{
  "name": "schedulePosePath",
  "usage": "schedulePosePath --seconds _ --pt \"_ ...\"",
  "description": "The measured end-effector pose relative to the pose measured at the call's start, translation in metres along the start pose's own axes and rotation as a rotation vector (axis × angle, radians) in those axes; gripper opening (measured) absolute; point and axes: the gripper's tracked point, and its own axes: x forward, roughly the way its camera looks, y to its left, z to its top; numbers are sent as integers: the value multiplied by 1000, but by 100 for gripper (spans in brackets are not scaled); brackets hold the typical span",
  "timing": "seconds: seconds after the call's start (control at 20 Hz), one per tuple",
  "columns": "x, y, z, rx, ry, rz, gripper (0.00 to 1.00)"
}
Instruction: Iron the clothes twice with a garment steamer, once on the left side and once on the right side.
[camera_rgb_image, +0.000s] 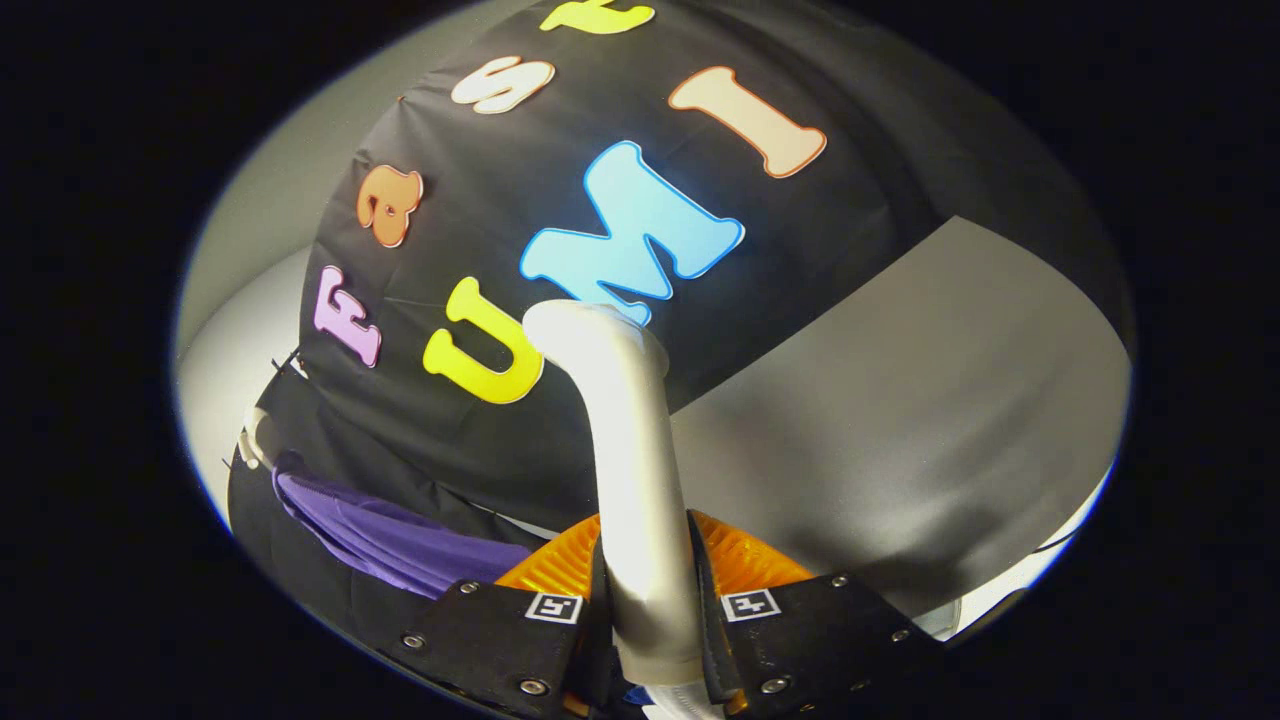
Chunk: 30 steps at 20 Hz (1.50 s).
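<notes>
Booth w/ black cloth wall (560, 420) ahead, plain grey wall (900, 420) toward 3 o'clock. Purple garment (400, 540) hangs low at 8 o'clock, just beside the fingers. Steamer (630, 480) sits betw. the fingers, long axis running away from them toward 12, its bent head tipping to 11. Gripper (650, 620) clenched on the steamer's handle, both fingers (500, 640) pressing it.
</notes>
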Motion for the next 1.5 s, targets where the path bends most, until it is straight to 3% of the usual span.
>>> schedulePosePath --seconds 0.85,1.5 --pt "-129 160 -147 -321 -246 -23 36" --pt "-128 279 -196 -624 -544 -86 36"
